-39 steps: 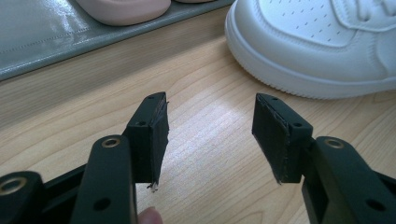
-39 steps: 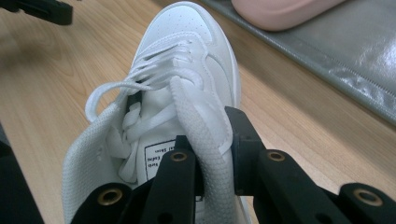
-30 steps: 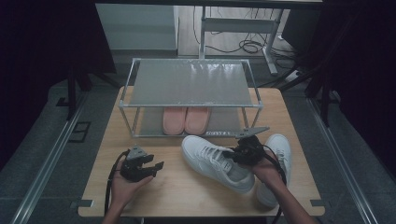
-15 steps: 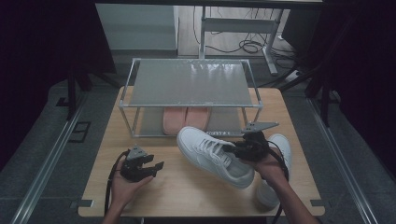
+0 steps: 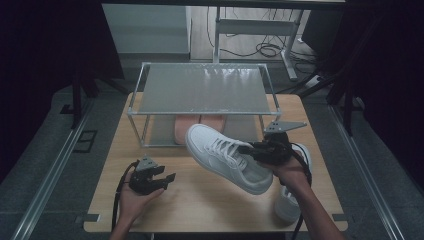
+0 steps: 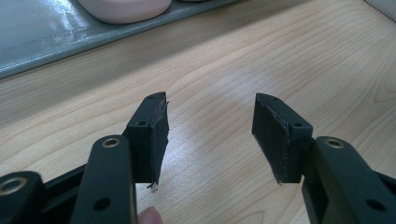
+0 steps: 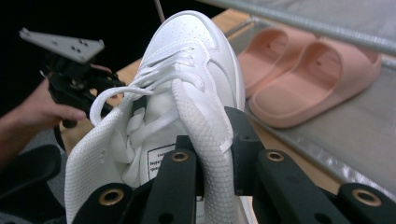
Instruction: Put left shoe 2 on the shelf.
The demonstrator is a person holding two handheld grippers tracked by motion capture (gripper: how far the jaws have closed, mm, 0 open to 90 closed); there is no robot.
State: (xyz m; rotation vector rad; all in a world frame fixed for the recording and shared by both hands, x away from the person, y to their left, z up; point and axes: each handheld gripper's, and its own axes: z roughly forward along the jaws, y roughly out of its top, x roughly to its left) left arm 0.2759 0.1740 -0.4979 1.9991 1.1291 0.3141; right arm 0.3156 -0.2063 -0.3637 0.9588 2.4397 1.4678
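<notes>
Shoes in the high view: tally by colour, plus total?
White sneakers: 2 — one gripped at its collar by the right tongs, the other on the table by the right forearm.
Pink slides: 2 — a pair on the rack's lower shelf.
Total: 4

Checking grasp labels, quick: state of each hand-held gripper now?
Left hand-held gripper: open, nothing between its jaws.
Right hand-held gripper: shut on the white sneaker, pinching its collar.
</notes>
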